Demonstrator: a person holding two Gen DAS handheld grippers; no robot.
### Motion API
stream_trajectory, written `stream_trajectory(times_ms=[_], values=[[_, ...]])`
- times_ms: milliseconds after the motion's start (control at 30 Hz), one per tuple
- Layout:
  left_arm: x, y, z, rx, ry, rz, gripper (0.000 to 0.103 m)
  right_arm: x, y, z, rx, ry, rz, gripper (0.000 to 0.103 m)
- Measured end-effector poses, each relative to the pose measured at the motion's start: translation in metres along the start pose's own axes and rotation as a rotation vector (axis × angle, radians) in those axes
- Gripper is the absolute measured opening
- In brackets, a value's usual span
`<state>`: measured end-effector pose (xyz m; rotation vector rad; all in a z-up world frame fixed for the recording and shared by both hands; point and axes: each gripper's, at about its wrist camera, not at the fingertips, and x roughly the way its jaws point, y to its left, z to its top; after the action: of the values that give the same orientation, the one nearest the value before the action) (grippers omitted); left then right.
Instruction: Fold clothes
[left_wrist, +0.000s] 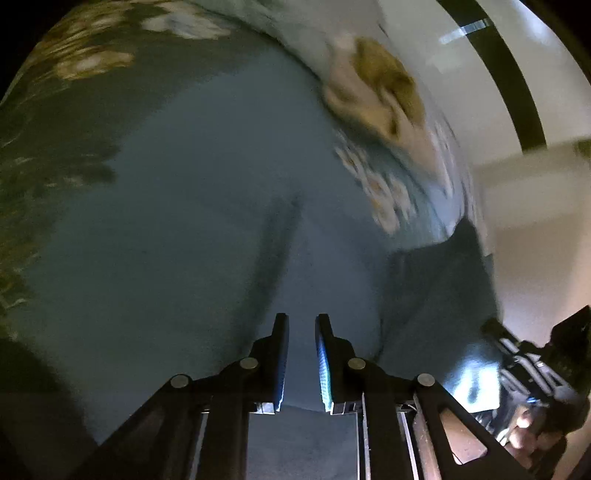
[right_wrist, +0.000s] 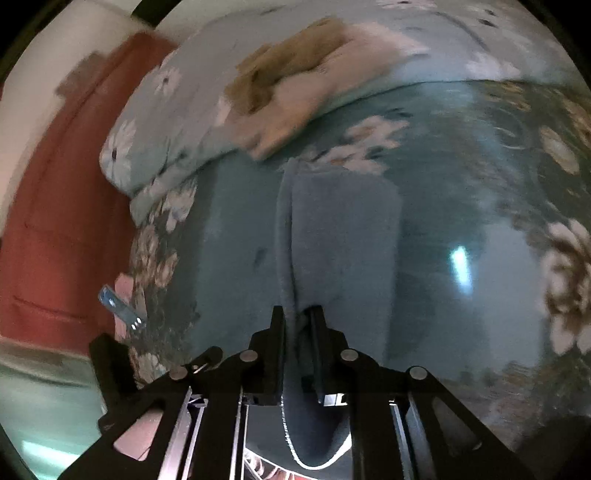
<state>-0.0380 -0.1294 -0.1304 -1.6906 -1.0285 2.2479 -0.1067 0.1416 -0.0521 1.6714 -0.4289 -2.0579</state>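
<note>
Left wrist view: saw one blue-grey garment (left_wrist: 207, 206) spread across most of the frame over a dark floral bedspread (left_wrist: 48, 122). One pale floral pillow (left_wrist: 388, 184) at 1 o'clock, with one tan and cream pile of cloth (left_wrist: 376, 92) on top, blurred. Left gripper (left_wrist: 301, 321) aimed steeply down from 6 o'clock, two black fingers (left_wrist: 280, 339) narrowly apart, a fold of the garment running between them; clamped on it, as far as could be told. Second gripper's black frame at 4 o'clock, at the garment's right edge, with part of a hand (left_wrist: 524, 424) behind it.

Right wrist view: same garment (right_wrist: 343, 236), one, hanging forward from the tool as a narrow lifted fold, its hemmed edge drooping toward 6 o'clock. Right gripper (right_wrist: 297, 312) pointed steeply down, two fingers (right_wrist: 277, 332) nearly together and pinched on that fold. One pillow (right_wrist: 177, 122) at 11 o'clock, the cloth pile (right_wrist: 295, 74) at 12 o'clock upon it. Bedspread (right_wrist: 517, 147) filling the right half. One small blue object (right_wrist: 120, 306) at 8 o'clock, too blurred to name. One red-brown panel (right_wrist: 66, 221) at 9 o'clock.
</note>
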Motion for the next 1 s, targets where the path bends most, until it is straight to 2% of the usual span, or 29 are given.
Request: stream_trajectory(times_ms=[133,233,333,400,533,667,700,767,867,967,1000], values=[[-0.024,0.034,0.013,-0.083,-0.034,-0.032,0.017,0.053,0.04,-0.004,-0.018,0.081,0.005,0.008],[-0.034,0.048,0.013,-0.106,-0.04,-0.037,0.017,0.093,0.064,-0.01,-0.068,0.146,-0.045,0.007],[-0.039,0.056,0.008,-0.116,-0.039,-0.04,0.019,0.11,0.078,-0.021,-0.094,0.192,-0.02,0.008],[-0.04,0.054,0.005,-0.104,-0.03,-0.052,0.024,0.103,0.08,-0.023,-0.106,0.175,0.023,0.008],[-0.024,0.035,0.008,-0.043,0.0,-0.078,0.031,0.069,0.054,-0.017,-0.07,0.1,0.035,0.008],[-0.003,-0.002,0.009,0.092,0.034,-0.111,0.045,0.034,0.007,-0.019,0.008,0.06,0.005,0.008],[0.004,-0.01,0.01,0.121,0.043,-0.108,0.051,0.029,-0.004,-0.021,0.031,0.057,-0.005,0.008],[0.019,-0.023,0.012,0.178,0.07,-0.09,0.054,0.018,-0.031,-0.03,0.093,0.053,-0.019,0.008],[0.047,-0.034,0.012,0.235,0.136,-0.027,0.054,0.009,-0.06,-0.037,0.173,0.052,-0.021,0.008],[0.059,-0.039,0.009,0.273,0.167,-0.001,0.052,0.005,-0.08,-0.047,0.228,0.053,-0.02,0.008],[0.062,-0.04,0.009,0.278,0.166,0.003,0.046,0.005,-0.084,-0.049,0.238,0.055,-0.018,0.008]])
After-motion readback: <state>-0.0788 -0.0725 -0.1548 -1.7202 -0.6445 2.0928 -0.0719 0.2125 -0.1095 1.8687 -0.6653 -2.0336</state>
